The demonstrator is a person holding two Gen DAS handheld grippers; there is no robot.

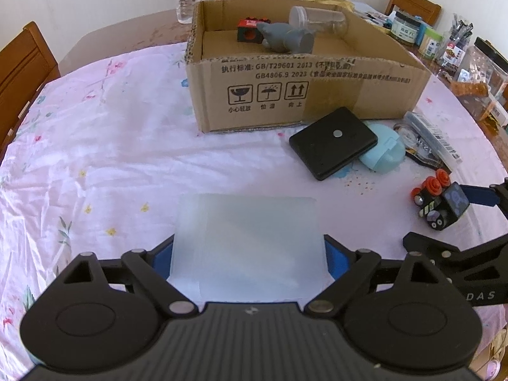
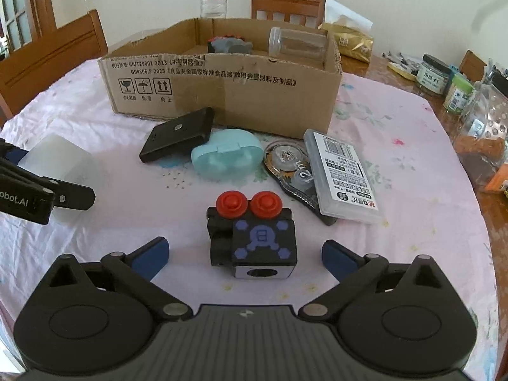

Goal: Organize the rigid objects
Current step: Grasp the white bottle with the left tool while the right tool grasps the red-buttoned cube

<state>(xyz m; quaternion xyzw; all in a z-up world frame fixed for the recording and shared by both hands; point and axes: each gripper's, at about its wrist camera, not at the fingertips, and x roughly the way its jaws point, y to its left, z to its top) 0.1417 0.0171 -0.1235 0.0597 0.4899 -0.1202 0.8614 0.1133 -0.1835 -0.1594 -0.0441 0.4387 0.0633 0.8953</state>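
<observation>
Cardboard box (image 1: 304, 95) sits toward the far edge of the tabletop (image 1: 127, 158), open at the top, and inside it we've got a clear plastic jar (image 1: 317, 19) lying on its side, a grey shark-like toy (image 1: 282, 36) in front of it, and a red-and-black block (image 1: 249, 30) tucked at the far wall. From the right wrist view the box's near wall hides most of that toy and block; the left wrist view looks over the rim and shows all three clearly.

Left tongs (image 1: 249, 254) — a frosted translucent box (image 1: 247, 241) sits between the blue pads, filling the gap from side to side, so they're grasping it, low over the near side of the tabletop.

Right tongs (image 2: 244, 254) are spread wide, released, pads well clear of the black toy block with two red knobs (image 2: 250, 235), which rests on the cloth between them.

Just in front of the cardboard box: a black flat case (image 2: 177, 136) propped on a light blue oval case (image 2: 225, 157). The right wrist view alone gives a clean look at the correction tape dispenser (image 2: 285, 165) and the clear labelled case (image 2: 343, 177) lying over it; on the left view they are squeezed at the right edge.
</observation>
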